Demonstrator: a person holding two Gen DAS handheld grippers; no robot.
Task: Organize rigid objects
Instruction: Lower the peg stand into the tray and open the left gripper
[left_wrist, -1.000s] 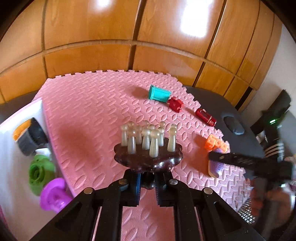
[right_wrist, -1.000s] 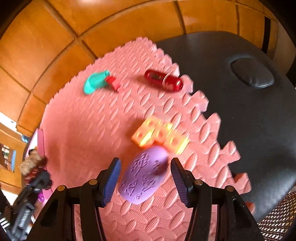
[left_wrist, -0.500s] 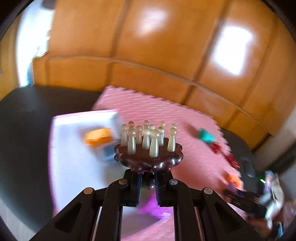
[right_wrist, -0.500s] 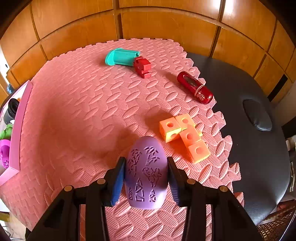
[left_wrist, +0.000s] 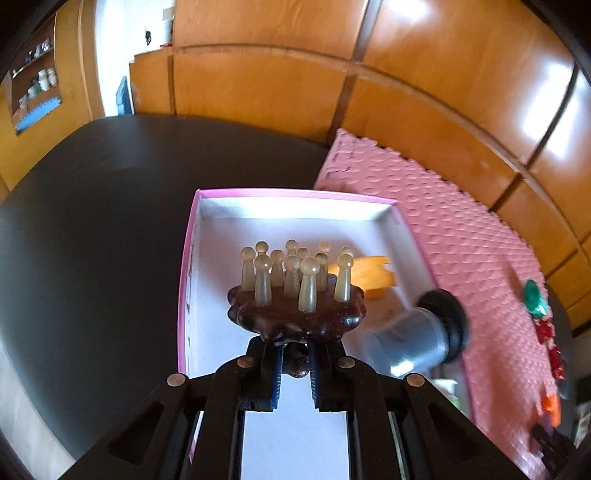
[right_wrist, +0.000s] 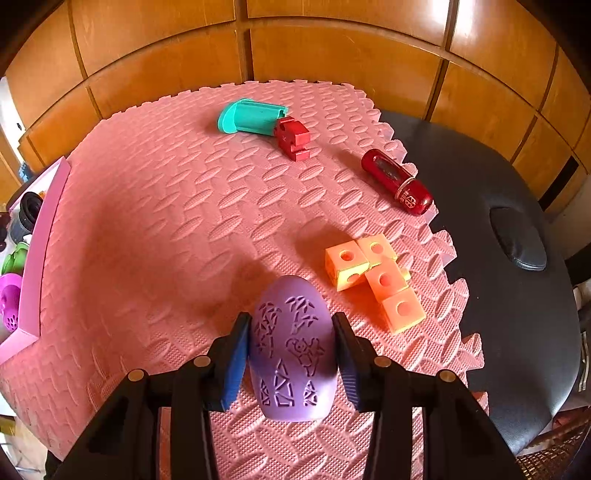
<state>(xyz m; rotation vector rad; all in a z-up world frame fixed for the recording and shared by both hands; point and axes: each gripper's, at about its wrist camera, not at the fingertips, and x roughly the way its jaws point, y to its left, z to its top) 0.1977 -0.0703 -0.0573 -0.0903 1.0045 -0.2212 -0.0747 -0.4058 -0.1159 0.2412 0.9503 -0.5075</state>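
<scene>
My left gripper (left_wrist: 295, 363) points steeply down over the pink-rimmed box (left_wrist: 186, 258) at the mat's left edge, its jaws clamped on the stem of a dark massage brush (left_wrist: 297, 314) with pale knobbed pegs standing upward; a grey-and-black cylinder (left_wrist: 417, 338) and an orange piece (left_wrist: 373, 273) lie inside the box. My right gripper (right_wrist: 293, 350) tilts down near the front edge of the pink foam mat (right_wrist: 166, 221), both pads pressed against a purple patterned oval (right_wrist: 291, 347). The orange cubes (right_wrist: 376, 273) lie just beside the oval, the red tube (right_wrist: 397, 181) near the mat's right edge, and the teal piece (right_wrist: 251, 117) touches the red block (right_wrist: 291, 137) toward the far edge.
</scene>
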